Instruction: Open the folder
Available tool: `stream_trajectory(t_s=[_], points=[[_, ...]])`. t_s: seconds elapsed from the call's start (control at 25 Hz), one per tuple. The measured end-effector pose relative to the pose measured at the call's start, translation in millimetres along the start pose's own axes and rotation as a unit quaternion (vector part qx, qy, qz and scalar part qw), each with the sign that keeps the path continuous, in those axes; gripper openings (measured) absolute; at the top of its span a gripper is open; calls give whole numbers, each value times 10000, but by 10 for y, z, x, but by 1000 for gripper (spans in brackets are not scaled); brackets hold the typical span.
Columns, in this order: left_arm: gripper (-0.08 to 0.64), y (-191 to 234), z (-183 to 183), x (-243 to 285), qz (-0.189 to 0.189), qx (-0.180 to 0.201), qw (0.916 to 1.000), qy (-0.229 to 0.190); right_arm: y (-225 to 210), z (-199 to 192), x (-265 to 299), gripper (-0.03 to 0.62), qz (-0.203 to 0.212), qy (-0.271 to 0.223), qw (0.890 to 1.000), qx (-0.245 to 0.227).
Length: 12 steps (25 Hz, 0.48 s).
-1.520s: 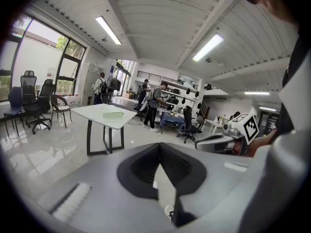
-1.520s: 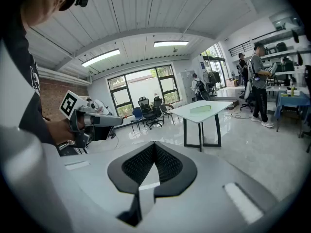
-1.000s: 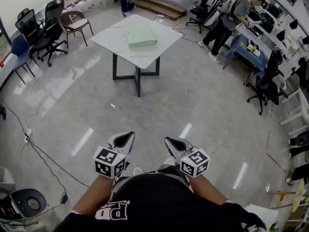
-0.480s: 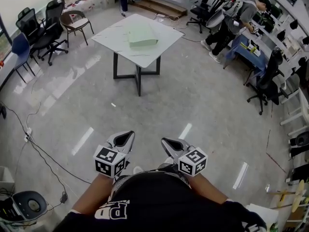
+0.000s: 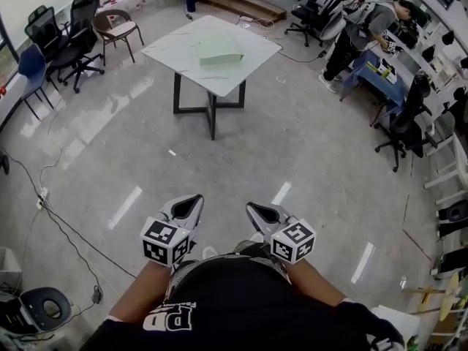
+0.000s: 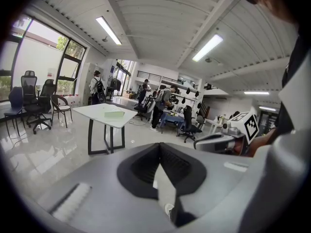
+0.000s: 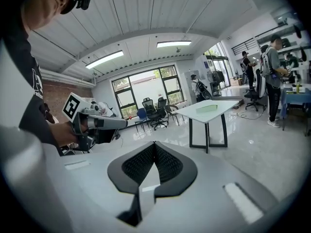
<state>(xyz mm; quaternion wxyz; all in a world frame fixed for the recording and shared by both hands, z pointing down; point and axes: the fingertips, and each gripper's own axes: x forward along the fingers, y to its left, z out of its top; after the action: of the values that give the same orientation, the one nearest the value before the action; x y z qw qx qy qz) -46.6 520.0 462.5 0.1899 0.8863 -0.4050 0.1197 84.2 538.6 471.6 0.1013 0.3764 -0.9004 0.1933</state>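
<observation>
Folder (image 5: 218, 48) first: it is pale green and lies flat on top of the white bench (image 5: 172, 53), far across the room. It looks shut, but it is too small from here to be sure.

Not much has changed in the last second. The head view has moved a little, so the bench now sits a bit higher in it than before. The left tongs (image 5: 189, 208) and the right tongs (image 5: 265, 213) are in nearly the same spot as before, held low and close to the body, side by side. Both are pressed together with nothing in them. Each one's own view shows its two pads touching. The person (image 5: 358, 28) over at the desks (image 5: 380, 72) on the right has stepped a little way along.

So I think the job has not really started. The tongs are well apart from the folder, and the walk over to the bench still has to be made before anything can be opened.

The bench has a white top and dark legs, and only the folder is on it. The floor (image 5: 292, 145) is pale, shiny stone and the lights (image 6: 109, 30) gleam on it. A thin cable (image 5: 51, 218) runs over the floor on the left. Dark chairs (image 5: 66, 42) stand by the big windows (image 6: 48, 57).
</observation>
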Motion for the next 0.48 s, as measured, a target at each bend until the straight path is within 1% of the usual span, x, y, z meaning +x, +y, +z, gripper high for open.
stream_trajectory(t_s=[0.48], points=[[54,55,-12,-2,-33,-95,9999,-1,15,23,12,0,-73,65,10000,-15]])
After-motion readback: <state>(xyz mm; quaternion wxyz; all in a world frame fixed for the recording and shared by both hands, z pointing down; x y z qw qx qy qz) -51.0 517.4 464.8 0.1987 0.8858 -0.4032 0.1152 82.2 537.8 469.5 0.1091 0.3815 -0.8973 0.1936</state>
